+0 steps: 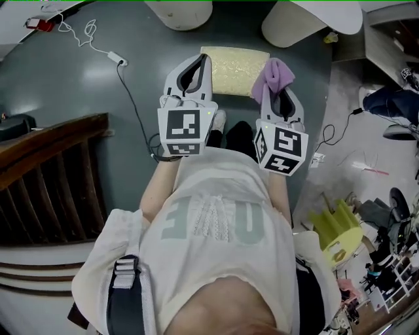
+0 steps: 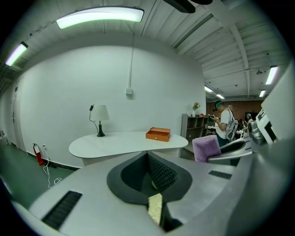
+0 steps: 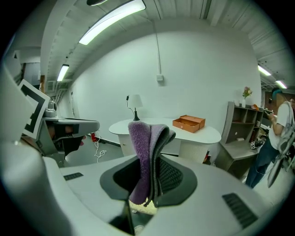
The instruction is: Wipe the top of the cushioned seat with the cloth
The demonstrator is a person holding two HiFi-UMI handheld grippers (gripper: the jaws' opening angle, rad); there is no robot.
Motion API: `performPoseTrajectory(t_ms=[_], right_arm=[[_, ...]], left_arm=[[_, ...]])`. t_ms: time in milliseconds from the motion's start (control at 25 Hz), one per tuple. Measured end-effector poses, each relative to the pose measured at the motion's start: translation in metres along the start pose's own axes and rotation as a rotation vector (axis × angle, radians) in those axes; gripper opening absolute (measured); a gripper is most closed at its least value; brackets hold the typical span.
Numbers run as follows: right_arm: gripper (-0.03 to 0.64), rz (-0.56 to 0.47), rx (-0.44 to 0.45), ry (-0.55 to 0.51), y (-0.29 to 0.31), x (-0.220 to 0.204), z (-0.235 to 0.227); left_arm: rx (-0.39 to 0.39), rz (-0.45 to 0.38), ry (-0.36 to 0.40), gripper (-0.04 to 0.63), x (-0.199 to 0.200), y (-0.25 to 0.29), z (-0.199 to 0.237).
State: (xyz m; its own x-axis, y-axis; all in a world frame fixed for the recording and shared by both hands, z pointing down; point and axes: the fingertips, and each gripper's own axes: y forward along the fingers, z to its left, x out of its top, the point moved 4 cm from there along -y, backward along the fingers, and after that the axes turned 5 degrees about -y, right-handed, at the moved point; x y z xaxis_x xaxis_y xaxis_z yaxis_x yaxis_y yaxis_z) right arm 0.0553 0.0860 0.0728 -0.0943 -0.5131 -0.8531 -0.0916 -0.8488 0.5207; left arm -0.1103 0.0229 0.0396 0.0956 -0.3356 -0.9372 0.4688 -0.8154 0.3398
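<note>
The cushioned seat is a pale yellow pad lying on the grey floor just ahead of both grippers. My right gripper is shut on a purple cloth, which stands up folded between its jaws above the seat's right end. My left gripper hangs over the seat's left edge with its jaws closed together and nothing in them. Slivers of the seat show beneath the jaws in the left gripper view and the right gripper view. The cloth also shows in the left gripper view.
Two white table bases stand beyond the seat. A dark wooden railing runs at the left. A cable with a white adapter crosses the floor. Clutter and a yellow object lie at the right. A lamp and an orange box sit on the white table.
</note>
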Motion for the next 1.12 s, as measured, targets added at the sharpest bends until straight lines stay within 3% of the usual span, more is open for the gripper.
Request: performPoseTrajectory(t_ms=[320, 560, 800, 920, 1120], right_arm=[[0.091, 0.008, 0.068, -0.036, 0.022, 0.016, -0.018], [0.091, 0.010, 0.104, -0.049, 0.031, 0.016, -0.036], [0.091, -0.001, 0.159, -0.029, 0.067, 0.003, -0.037], [0.091, 0.001, 0.148, -0.012, 0.108, -0.018, -0.037], [0.091, 0.033, 0.164, -0.080, 0.170, -0.089, -0.031]], left_arm=[[0.022, 0.015, -0.035, 0.006, 0.010, 0.032, -0.016], [0.038, 0.025, -0.032, 0.006, 0.012, 0.049, -0.035], [0.027, 0.016, -0.010, 0.006, -0.001, 0.080, -0.027], [0.027, 0.007, 0.001, 0.006, -0.031, 0.113, -0.012], [0.042, 0.065, 0.065, 0.006, -0.122, 0.163, 0.004]])
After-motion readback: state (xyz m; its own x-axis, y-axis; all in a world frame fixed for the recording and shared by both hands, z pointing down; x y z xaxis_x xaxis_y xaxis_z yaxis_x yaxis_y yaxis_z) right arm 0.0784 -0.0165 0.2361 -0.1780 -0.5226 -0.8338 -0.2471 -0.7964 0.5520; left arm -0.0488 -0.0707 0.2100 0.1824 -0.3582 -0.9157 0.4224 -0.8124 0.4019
